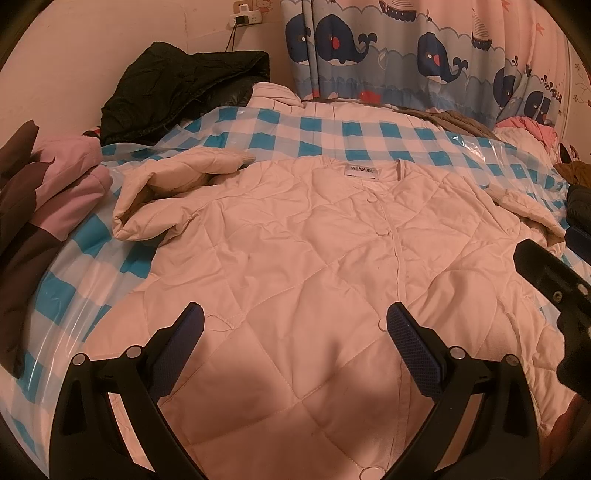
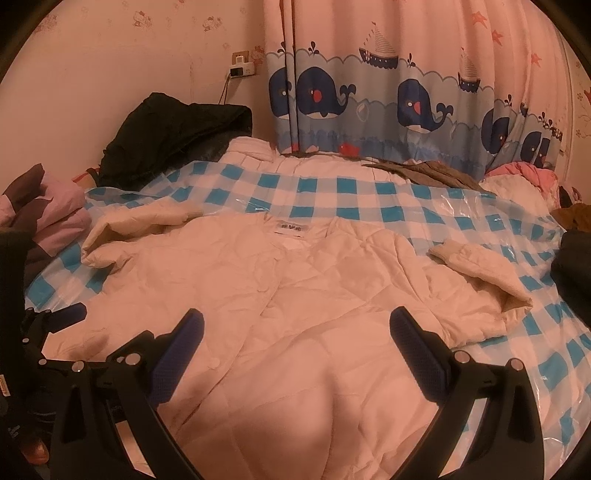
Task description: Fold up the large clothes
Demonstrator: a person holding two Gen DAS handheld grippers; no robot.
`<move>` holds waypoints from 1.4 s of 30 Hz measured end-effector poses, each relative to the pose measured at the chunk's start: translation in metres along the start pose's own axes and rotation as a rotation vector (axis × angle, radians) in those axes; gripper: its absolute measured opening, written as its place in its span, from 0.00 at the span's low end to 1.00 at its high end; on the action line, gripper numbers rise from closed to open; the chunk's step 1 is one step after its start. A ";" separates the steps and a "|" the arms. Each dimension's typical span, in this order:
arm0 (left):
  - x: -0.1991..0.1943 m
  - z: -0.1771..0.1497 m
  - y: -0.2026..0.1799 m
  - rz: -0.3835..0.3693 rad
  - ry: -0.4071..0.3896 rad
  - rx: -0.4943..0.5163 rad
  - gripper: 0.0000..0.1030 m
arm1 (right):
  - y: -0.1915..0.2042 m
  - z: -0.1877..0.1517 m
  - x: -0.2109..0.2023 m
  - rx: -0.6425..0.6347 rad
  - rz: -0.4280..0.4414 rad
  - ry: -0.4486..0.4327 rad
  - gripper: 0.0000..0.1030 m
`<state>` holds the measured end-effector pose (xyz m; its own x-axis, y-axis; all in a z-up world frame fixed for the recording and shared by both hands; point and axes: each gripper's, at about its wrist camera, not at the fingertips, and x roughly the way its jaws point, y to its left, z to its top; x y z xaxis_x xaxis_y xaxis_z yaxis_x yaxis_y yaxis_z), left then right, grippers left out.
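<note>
Spread claws (image 1: 295, 325) — quilted jacket (image 1: 314, 258) beneath

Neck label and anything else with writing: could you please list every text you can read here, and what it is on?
Neck label on the cream jacket: dark printed characters, too blurred to read.
Curtain: pictures of whales and boats only, no words.
Wall socket: no readable marking.
No other text in either view.

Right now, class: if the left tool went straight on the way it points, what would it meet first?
Probably the cream quilted jacket spread below the open left tool; depth is hard to judge.
</note>
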<state>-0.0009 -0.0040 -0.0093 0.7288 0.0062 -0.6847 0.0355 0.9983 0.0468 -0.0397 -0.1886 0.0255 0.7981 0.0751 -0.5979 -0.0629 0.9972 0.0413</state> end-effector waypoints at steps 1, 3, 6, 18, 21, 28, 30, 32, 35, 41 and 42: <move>0.000 0.000 0.000 0.000 -0.001 0.001 0.93 | -0.001 -0.001 0.001 -0.003 -0.006 0.005 0.94; 0.002 -0.002 0.002 -0.002 -0.002 -0.001 0.93 | -0.002 -0.001 0.002 -0.014 -0.017 0.015 0.94; 0.006 -0.004 0.001 0.005 -0.007 0.006 0.93 | -0.005 0.000 0.003 -0.081 -0.074 0.033 0.94; 0.015 -0.021 0.004 0.104 0.100 0.114 0.93 | -0.083 -0.077 -0.002 0.236 0.253 0.357 0.94; 0.012 -0.031 0.004 0.074 0.117 0.071 0.92 | -0.082 -0.066 -0.013 0.051 0.123 0.358 0.94; 0.009 -0.055 -0.015 0.025 0.154 0.114 0.93 | -0.156 -0.086 -0.024 -0.060 0.113 0.536 0.94; 0.003 -0.047 -0.025 0.008 0.143 0.132 0.93 | -0.177 -0.094 -0.023 -0.012 0.199 0.571 0.94; 0.000 -0.029 -0.037 -0.012 0.113 0.138 0.92 | -0.193 -0.078 -0.033 -0.088 0.084 0.467 0.94; 0.007 -0.003 -0.062 -0.047 0.063 0.143 0.93 | -0.216 -0.025 -0.027 -0.212 -0.154 0.254 0.94; 0.043 0.003 -0.089 -0.146 0.056 0.124 0.93 | -0.228 0.040 0.122 -0.570 -0.468 0.300 0.94; 0.049 0.000 -0.090 -0.155 0.076 0.127 0.93 | -0.232 0.044 0.143 -0.593 -0.490 0.315 0.94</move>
<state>0.0315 -0.0935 -0.0472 0.6547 -0.1378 -0.7433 0.2329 0.9722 0.0249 0.1153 -0.4087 -0.0338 0.6176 -0.4596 -0.6382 -0.1276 0.7422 -0.6580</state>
